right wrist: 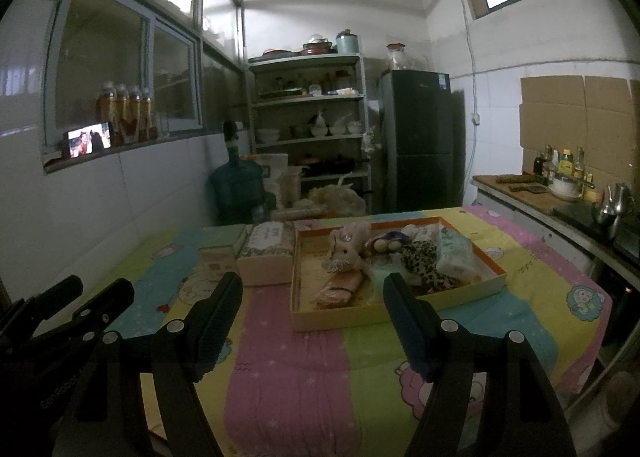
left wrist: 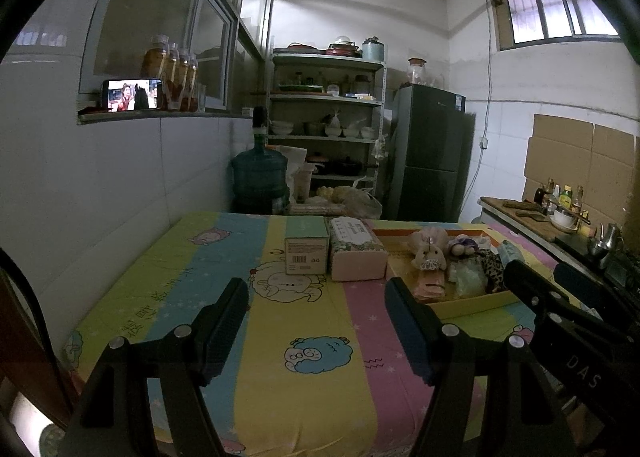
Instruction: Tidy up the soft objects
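Note:
A shallow cardboard tray (right wrist: 304,321) (left wrist: 472,307) lies on the striped cartoon cloth. In it sit a beige plush toy (right wrist: 346,251) (left wrist: 430,249), a purple plush (right wrist: 386,243), a leopard-print cloth (right wrist: 426,265), a pale tissue pack (right wrist: 454,253) and a pink pouch (right wrist: 338,289). Left of the tray stand a floral tissue pack (right wrist: 266,257) (left wrist: 356,253) and a green box (left wrist: 306,247). My left gripper (left wrist: 318,291) hovers open over the cloth, short of the boxes. In front of the tray my right gripper (right wrist: 312,289) is open and empty.
A counter (right wrist: 532,193) with bottles, a bowl and a kettle runs along the right. Behind the table stand a water jug (left wrist: 260,177), a metal shelf (left wrist: 326,117) and a dark fridge (left wrist: 430,153). A phone (left wrist: 132,95) plays on the window sill.

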Tool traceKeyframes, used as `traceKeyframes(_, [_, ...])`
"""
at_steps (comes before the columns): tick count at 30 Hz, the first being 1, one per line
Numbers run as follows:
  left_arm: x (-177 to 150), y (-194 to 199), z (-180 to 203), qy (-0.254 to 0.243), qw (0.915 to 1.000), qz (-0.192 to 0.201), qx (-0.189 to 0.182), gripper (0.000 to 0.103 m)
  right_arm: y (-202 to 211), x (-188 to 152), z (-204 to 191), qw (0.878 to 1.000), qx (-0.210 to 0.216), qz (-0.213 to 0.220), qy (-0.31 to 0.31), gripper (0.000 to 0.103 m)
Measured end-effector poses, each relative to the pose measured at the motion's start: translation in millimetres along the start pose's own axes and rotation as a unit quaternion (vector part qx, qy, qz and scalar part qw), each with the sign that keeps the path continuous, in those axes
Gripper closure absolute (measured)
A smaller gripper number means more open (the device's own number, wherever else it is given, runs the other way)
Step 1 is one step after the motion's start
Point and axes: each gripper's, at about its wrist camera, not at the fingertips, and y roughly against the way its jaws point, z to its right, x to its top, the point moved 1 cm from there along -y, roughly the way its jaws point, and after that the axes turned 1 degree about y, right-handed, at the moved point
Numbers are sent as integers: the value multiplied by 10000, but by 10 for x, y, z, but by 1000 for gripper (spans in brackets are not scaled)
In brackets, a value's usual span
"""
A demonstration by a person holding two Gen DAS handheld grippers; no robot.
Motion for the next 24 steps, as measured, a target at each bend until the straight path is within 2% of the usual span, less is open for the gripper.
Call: traceKeyframes(24, [-10, 3, 2, -3, 10000, 3, 3, 32, 4, -5, -23, 10000, 0, 3, 10, 28])
